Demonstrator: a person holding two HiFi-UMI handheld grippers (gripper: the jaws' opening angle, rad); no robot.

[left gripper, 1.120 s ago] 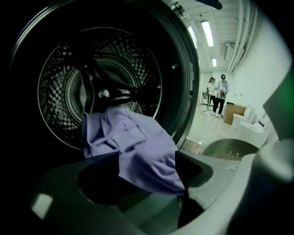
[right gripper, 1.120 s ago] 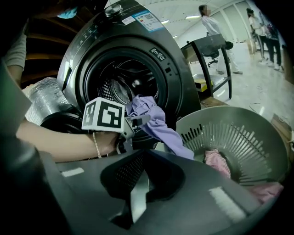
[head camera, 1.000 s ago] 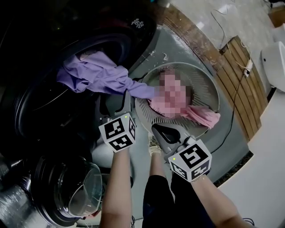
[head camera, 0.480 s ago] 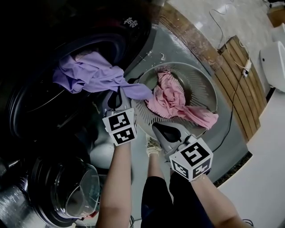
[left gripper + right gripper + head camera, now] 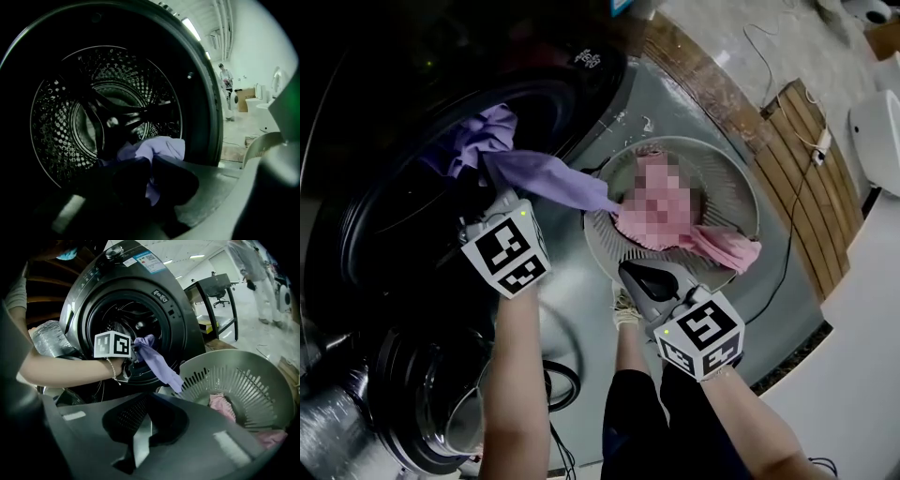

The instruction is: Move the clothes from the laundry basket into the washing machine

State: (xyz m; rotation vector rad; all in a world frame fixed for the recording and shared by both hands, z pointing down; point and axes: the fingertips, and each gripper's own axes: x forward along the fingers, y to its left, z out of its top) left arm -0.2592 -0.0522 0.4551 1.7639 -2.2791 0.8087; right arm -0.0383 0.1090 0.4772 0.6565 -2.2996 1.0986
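Note:
A purple garment point(image 5: 539, 175) stretches from the dark washing machine's point(image 5: 581, 89) drum opening toward the grey laundry basket point(image 5: 741, 178). My left gripper point(image 5: 487, 217) is shut on it at the drum mouth. In the left gripper view the purple garment point(image 5: 157, 149) bunches between the jaws of the left gripper point(image 5: 149, 180), with the perforated drum point(image 5: 61, 126) behind. Pink clothes point(image 5: 727, 248) lie in the basket. My right gripper point(image 5: 645, 278) hovers at the basket's near rim, shut and empty. In the right gripper view the right gripper point(image 5: 140, 427) faces the basket point(image 5: 234, 376) and the purple garment point(image 5: 157, 359).
The machine's round glass door point(image 5: 441, 398) hangs open at lower left, beside a silver duct hose point(image 5: 328, 427). A shoe point(image 5: 623, 309) stands between basket and machine. A cable point(image 5: 787, 253) runs past the basket. A black desk point(image 5: 220, 296) stands behind.
My left gripper has moved left and into the drum mouth, carrying the purple garment, which now trails out in a long strip. The right gripper has stayed put.

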